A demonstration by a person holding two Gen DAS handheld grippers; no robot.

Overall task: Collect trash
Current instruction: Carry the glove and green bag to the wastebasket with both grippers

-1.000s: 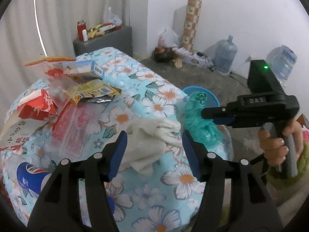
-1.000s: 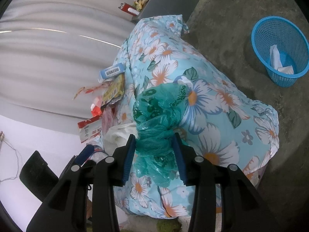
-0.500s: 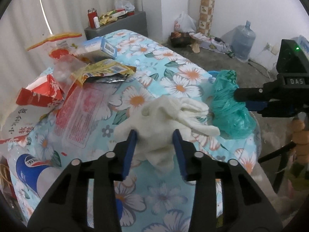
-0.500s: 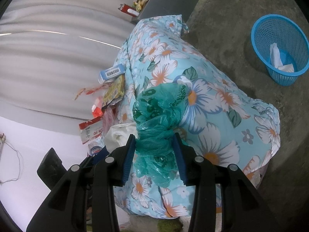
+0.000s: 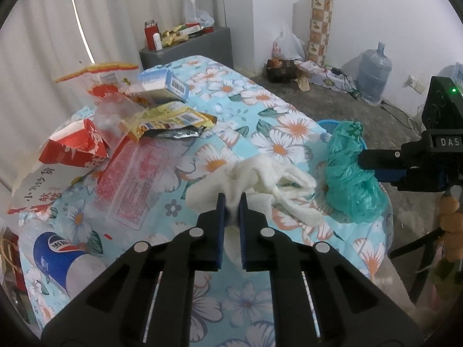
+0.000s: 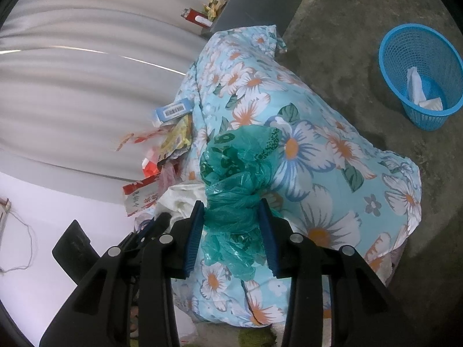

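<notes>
My left gripper [image 5: 231,199] is shut on a crumpled white tissue wad [image 5: 260,182] at the near right of the flowered tablecloth [image 5: 260,110]. My right gripper [image 6: 233,214] is shut on a crumpled green plastic bag [image 6: 237,173], held above the table's edge; the bag also shows in the left wrist view [image 5: 350,179], right of the tissue. A blue mesh basket [image 6: 419,57] stands on the floor beyond the table and holds white paper scraps. The white wad shows left of the bag in the right wrist view [image 6: 182,196].
Wrappers lie at the table's left: a red carton [image 5: 75,144], a yellow foil packet [image 5: 170,118], a blue-white box [image 5: 165,84], a clear red-printed bag [image 5: 136,179] and a blue-labelled bottle [image 5: 58,251]. A grey cabinet [image 5: 188,49], water jugs [image 5: 373,72] and floor clutter stand behind.
My left gripper has closed from wide open onto the white tissue wad and lifted it slightly. My right gripper has held the green bag nearly still.
</notes>
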